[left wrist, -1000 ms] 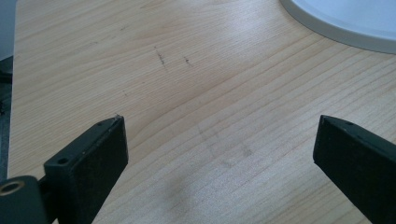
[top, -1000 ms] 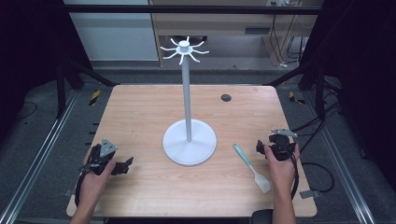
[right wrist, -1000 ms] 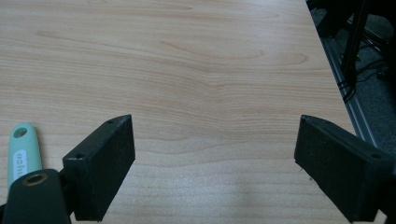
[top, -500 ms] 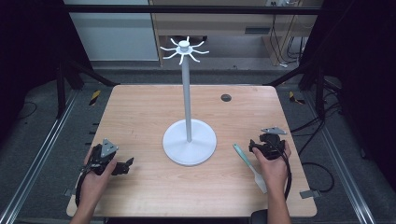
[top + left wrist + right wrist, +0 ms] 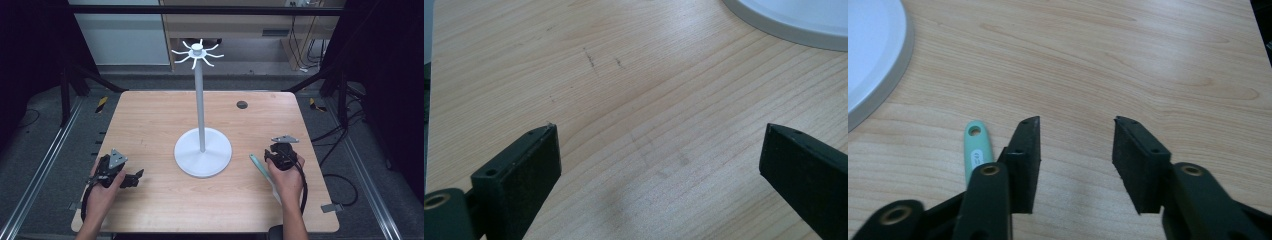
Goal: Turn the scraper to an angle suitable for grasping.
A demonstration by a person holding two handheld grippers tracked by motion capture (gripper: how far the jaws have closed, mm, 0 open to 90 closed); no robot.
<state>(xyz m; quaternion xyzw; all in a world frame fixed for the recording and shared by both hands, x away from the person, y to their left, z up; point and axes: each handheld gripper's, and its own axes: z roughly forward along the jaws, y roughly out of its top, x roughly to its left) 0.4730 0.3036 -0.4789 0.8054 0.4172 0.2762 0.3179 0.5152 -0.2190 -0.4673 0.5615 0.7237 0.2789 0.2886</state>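
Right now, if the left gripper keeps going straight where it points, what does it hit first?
Probably the white stand base. The left gripper, jaws open, has bare table directly ahead; the base sits ahead and slightly right, so it might just clip the rim or slip past.

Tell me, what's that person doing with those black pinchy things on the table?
A person sits at a light wooden table holding black tongs in each hand. The left tongs are wide open over bare wood, gripping nothing. The right tongs are open too, hovering just beside a mint-green spatula with a hole in its handle, which lies flat on the table. Between the hands stands a tall white metal stand with a round base and empty hooks on top. Nothing is picked up.
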